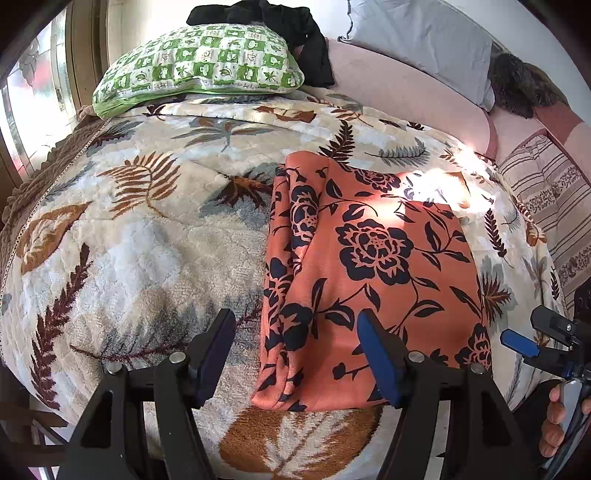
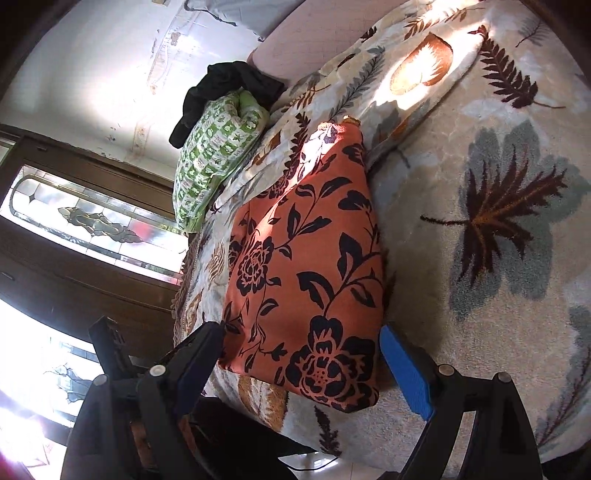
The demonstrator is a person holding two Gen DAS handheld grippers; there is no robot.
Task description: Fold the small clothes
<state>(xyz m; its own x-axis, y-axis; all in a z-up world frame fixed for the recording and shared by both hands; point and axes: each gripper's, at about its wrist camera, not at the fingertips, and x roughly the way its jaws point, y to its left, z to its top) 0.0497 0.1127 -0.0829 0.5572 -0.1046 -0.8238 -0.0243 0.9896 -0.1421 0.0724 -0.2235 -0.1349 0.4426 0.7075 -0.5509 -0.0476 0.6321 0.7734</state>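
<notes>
An orange cloth with black flowers (image 1: pixel 369 266) lies folded flat on the leaf-patterned blanket (image 1: pixel 129 240); its left side is bunched in long pleats. My left gripper (image 1: pixel 295 347) is open and empty, just above the cloth's near left edge. My right gripper (image 1: pixel 524 336) shows at the far right of that view, off the cloth's right edge. In the right wrist view the cloth (image 2: pixel 306 280) lies between the open fingers of my right gripper (image 2: pixel 299 354), which holds nothing, over the blanket (image 2: pixel 498 221).
A green checked pillow (image 1: pixel 199 62) with a black garment (image 1: pixel 288 26) on it lies at the head of the bed. A grey pillow (image 1: pixel 424 40), a dark furry thing (image 1: pixel 524 85) and a striped cushion (image 1: pixel 554 206) lie to the right. A wooden window frame (image 2: pixel 85 236) stands at the left.
</notes>
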